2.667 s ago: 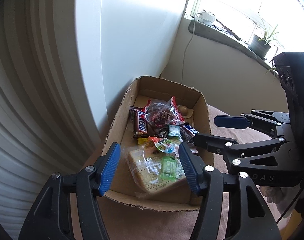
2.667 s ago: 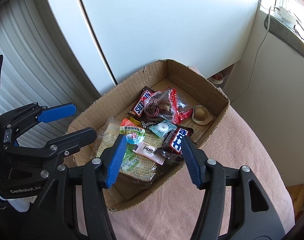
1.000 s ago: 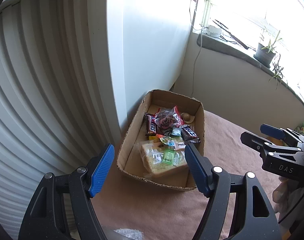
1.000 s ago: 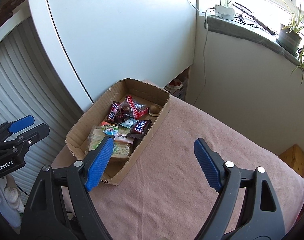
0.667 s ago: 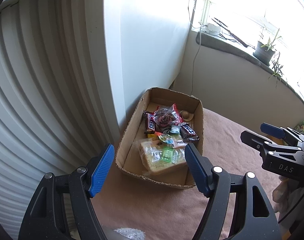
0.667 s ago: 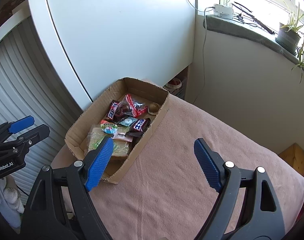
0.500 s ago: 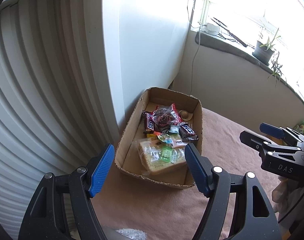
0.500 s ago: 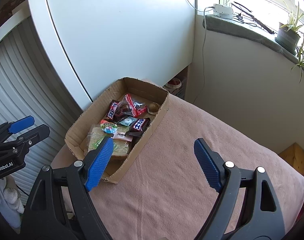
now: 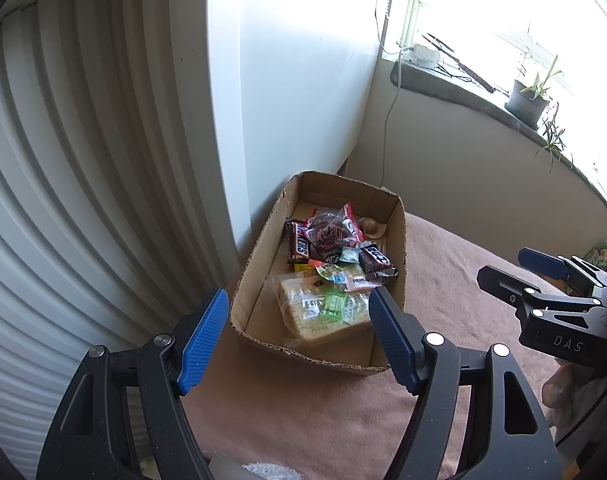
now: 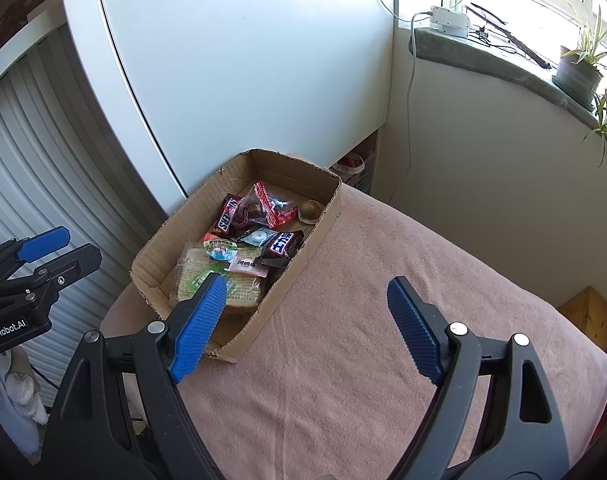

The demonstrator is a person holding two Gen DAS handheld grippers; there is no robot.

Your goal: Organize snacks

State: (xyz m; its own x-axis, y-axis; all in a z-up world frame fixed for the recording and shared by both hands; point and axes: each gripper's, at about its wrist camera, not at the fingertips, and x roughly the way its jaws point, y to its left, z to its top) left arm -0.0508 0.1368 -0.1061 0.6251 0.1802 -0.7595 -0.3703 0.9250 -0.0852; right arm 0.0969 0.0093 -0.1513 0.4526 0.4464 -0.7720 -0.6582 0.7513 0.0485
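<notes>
An open cardboard box (image 9: 259, 248) (image 10: 319, 228) sits at the far left of a pink-clothed table (image 10: 383, 320). It holds a wrapped bread slab (image 9: 323, 316) (image 10: 239, 288), Snickers bars (image 9: 297, 240) (image 10: 283, 246), a clear red-edged bag (image 9: 331, 232) (image 10: 271, 208), small candies and a round brown sweet (image 9: 370, 225) (image 10: 310, 210). My left gripper (image 9: 295, 320) is open and empty, held back from the box's near end. My right gripper (image 10: 307, 300) is open and empty, above the cloth to the right of the box.
A white cabinet panel (image 10: 243, 60) and a ribbed shutter (image 9: 63, 180) stand behind and left of the box. A window sill with a potted plant (image 10: 579, 68) and a power strip (image 10: 449, 20) runs at the back right. A wooden crate (image 10: 591, 316) stands beyond the table's right edge.
Both grippers have pulled back and up from the box since 2.7 s ago, both empty. Over the last second they have hardly moved.
</notes>
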